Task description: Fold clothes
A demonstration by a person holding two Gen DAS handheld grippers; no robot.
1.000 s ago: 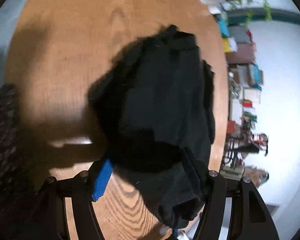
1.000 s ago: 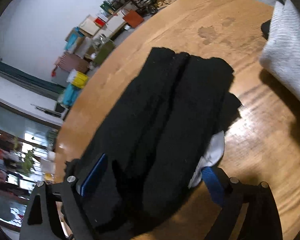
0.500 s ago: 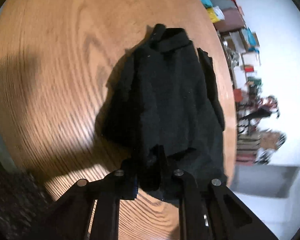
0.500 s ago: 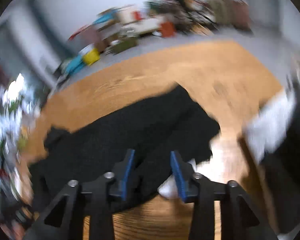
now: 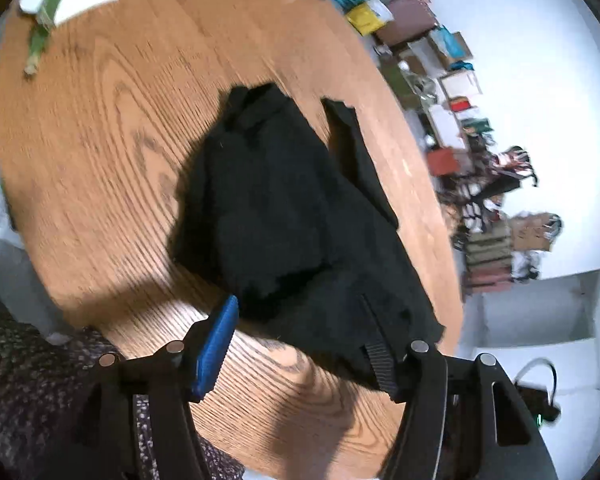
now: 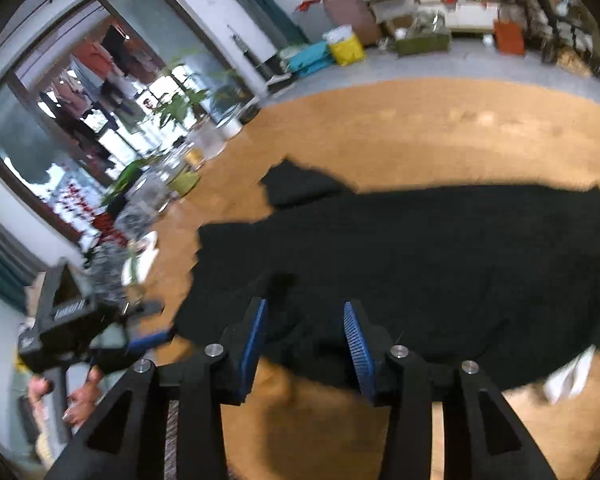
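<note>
plainly, the black garment (image 5: 284, 208) lies on the round wooden bench (image 5: 100, 128), one layer doubled over another, a sleeve beside it. left gripper (image 5: 311, 344) and right gripper (image 6: 303, 340) hover at its near edge, jaws open, empty. probably mid-fold; a further fold needs an edge pinched. no writing legible.

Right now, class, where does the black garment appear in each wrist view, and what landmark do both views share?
Left wrist view: the black garment lies centre frame, running down toward the lower right.
Right wrist view: the black garment spreads across the middle and right.
Shared landmark: the wooden table, and the yellow bag on the floor.
</note>
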